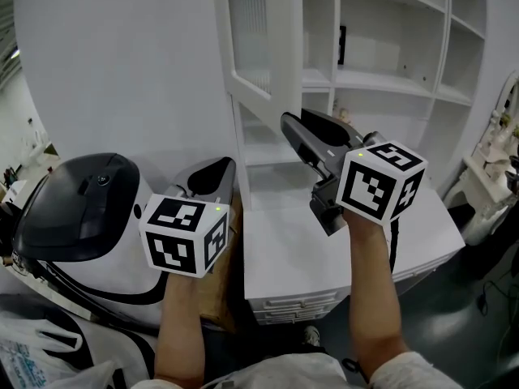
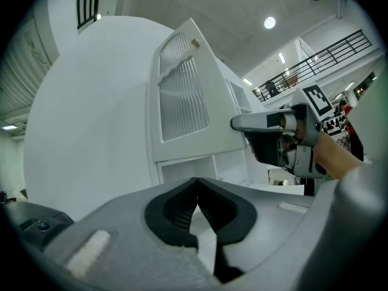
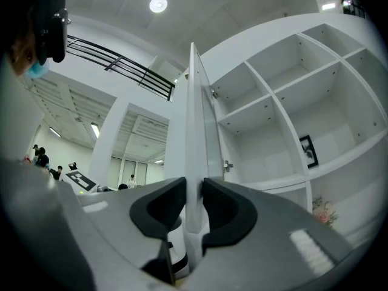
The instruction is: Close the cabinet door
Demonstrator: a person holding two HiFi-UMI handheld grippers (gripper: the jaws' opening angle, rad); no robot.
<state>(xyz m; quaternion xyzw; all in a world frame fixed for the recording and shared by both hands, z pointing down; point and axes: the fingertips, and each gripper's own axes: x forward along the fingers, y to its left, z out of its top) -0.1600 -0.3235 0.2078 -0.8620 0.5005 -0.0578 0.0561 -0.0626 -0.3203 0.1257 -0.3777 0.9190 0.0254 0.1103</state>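
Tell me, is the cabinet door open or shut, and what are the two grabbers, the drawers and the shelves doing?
cabinet door, open, swung out from the shelves.
right gripper, shut on the edge of the cabinet door.
left gripper, shut, holding nothing.
drawers, pushed in, closed.
shelves, uncovered while the door stands open.

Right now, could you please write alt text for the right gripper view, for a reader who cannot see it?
The right claw grips the thin edge of the open white cabinet door, one jaw on each side. Right of the door stand white shelves with a small framed picture.
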